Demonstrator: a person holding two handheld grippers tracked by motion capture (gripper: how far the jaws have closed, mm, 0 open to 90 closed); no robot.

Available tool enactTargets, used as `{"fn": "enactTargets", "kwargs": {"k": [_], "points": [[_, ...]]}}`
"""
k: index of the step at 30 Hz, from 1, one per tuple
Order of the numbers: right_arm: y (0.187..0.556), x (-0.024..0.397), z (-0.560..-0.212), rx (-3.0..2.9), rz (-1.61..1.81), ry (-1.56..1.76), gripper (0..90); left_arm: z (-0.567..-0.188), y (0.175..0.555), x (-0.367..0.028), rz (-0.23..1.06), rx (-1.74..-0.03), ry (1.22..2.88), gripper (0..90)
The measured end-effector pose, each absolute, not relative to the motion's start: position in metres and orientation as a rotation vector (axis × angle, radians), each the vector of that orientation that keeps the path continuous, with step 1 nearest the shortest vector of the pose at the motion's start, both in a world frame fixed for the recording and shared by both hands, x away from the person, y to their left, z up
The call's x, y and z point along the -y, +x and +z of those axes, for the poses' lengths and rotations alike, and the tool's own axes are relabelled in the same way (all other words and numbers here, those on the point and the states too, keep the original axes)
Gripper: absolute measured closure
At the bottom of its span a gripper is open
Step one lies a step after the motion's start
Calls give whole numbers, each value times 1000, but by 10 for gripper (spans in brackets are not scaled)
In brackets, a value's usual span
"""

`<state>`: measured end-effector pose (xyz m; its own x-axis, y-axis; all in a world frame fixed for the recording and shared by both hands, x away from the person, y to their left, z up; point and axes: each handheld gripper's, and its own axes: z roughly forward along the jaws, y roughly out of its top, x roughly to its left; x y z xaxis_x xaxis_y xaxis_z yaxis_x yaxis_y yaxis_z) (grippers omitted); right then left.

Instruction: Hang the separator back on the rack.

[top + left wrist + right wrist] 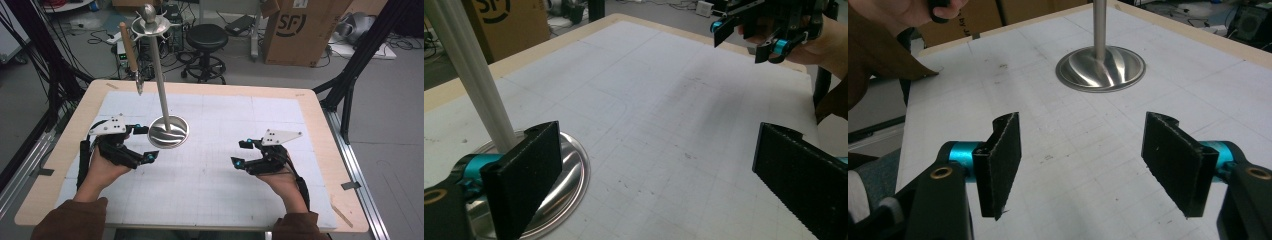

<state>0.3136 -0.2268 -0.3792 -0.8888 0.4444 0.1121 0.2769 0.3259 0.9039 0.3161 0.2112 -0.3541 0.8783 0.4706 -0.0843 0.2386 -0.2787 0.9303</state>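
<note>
Brush (131,56) hangs off the metal stand (169,131) at the worktop's (310,107) far left, long axis vertical; we've got both tools spread wide, holding nothing, left tool (142,145) nearer than right tool (241,153).

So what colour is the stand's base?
Shiny silver metal; the base shows best in the right gripper view.

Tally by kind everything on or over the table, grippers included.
Metal stand with round base: 1
Wooden-handled brush hanging from the stand's top ring: 1
Grippers, both with jaws open: 2, left gripper and right gripper
Total: 4
</note>
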Motion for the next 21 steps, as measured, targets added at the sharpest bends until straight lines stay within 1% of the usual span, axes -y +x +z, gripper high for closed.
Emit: {"fn": "enactTargets", "kwargs": {"k": [21], "points": [[313, 225, -382, -2437, 1585, 683, 304, -355, 315, -207, 229, -513, 1870, 66]]}}
